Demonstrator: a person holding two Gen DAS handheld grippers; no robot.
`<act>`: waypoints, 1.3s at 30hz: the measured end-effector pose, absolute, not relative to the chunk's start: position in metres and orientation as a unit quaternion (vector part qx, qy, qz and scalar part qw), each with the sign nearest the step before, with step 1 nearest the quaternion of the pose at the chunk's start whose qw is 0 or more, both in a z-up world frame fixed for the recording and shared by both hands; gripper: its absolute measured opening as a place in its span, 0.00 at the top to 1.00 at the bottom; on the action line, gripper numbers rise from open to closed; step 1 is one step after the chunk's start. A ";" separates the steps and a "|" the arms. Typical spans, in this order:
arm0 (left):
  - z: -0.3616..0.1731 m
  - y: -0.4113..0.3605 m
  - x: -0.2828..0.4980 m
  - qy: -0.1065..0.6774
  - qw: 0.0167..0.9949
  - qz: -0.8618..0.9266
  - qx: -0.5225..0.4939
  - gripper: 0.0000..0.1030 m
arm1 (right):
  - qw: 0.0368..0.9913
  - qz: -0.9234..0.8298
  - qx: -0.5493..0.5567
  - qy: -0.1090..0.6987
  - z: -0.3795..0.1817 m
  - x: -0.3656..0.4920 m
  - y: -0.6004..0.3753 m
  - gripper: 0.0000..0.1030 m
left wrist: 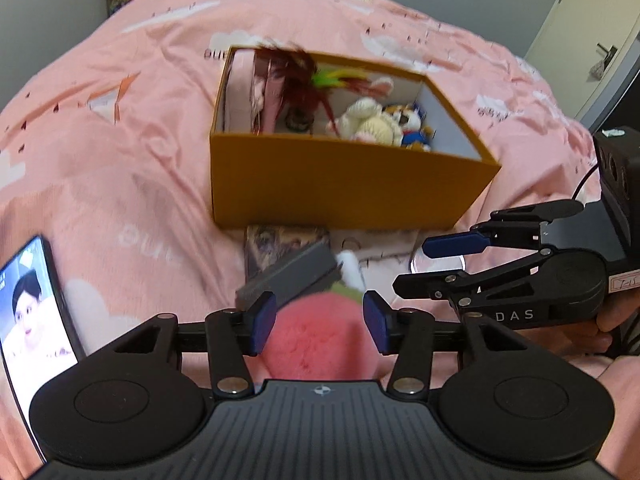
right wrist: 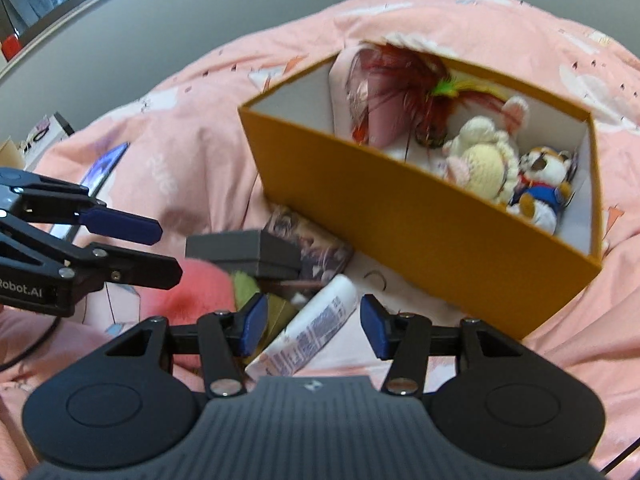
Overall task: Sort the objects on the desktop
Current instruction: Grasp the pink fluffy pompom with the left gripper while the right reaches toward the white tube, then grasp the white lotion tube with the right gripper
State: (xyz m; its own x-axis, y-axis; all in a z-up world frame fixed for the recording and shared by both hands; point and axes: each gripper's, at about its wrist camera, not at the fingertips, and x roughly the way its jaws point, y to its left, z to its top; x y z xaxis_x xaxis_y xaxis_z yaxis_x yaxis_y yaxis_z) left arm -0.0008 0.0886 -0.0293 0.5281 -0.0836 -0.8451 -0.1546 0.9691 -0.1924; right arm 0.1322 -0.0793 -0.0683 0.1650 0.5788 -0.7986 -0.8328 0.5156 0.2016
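An open orange box [left wrist: 340, 184] stands on the pink bed; it also shows in the right wrist view [right wrist: 420, 224]. It holds plush toys [left wrist: 372, 120], a feather toy [left wrist: 308, 76] and a pink book. In front of it lie a pink plush peach [left wrist: 316, 336], a small grey box [left wrist: 288, 276], a picture card [left wrist: 280, 240] and a white tube [right wrist: 312, 328]. My left gripper [left wrist: 320, 328] is open with its pads on either side of the peach. My right gripper [right wrist: 312, 328] is open over the tube.
A phone [left wrist: 32, 320] with a lit screen lies on the bed at the left. The pink quilt [left wrist: 120, 140] is soft and wrinkled. A door [left wrist: 580, 40] is at the far right, stuffed toys at the far left corner.
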 end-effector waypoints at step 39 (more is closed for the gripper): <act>-0.081 0.075 0.020 0.555 0.823 0.034 -0.121 0.37 | 0.733 0.416 -0.147 0.517 -0.110 0.143 -0.090 0.89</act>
